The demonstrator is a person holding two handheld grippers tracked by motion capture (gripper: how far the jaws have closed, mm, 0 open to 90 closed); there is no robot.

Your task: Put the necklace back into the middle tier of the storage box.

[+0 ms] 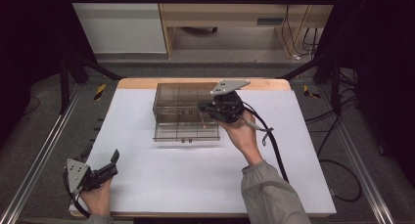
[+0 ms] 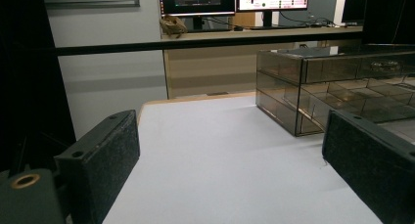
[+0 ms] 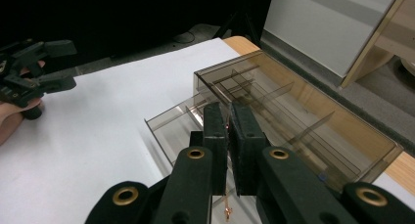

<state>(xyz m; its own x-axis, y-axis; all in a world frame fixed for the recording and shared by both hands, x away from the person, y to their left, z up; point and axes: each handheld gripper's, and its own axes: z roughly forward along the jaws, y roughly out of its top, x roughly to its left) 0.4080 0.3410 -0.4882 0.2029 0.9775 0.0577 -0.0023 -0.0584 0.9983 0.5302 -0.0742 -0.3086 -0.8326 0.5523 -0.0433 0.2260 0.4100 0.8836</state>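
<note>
Necklace chain [image 3: 226, 204] hangs pinched in the right hand-held gripper [image 3: 229, 117], over the open drawer [image 3: 171, 123] of the clear box [image 1: 178, 104]. Left hand-held gripper [image 1: 115, 161] rests wide apart on the table [image 1: 161, 185].

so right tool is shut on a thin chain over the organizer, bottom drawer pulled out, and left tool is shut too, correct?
Not quite. The left tool is open, its jaws wide apart with nothing between them, as the left gripper view shows. The rest holds: right tool shut on the chain over the organizer, drawer out.
</note>
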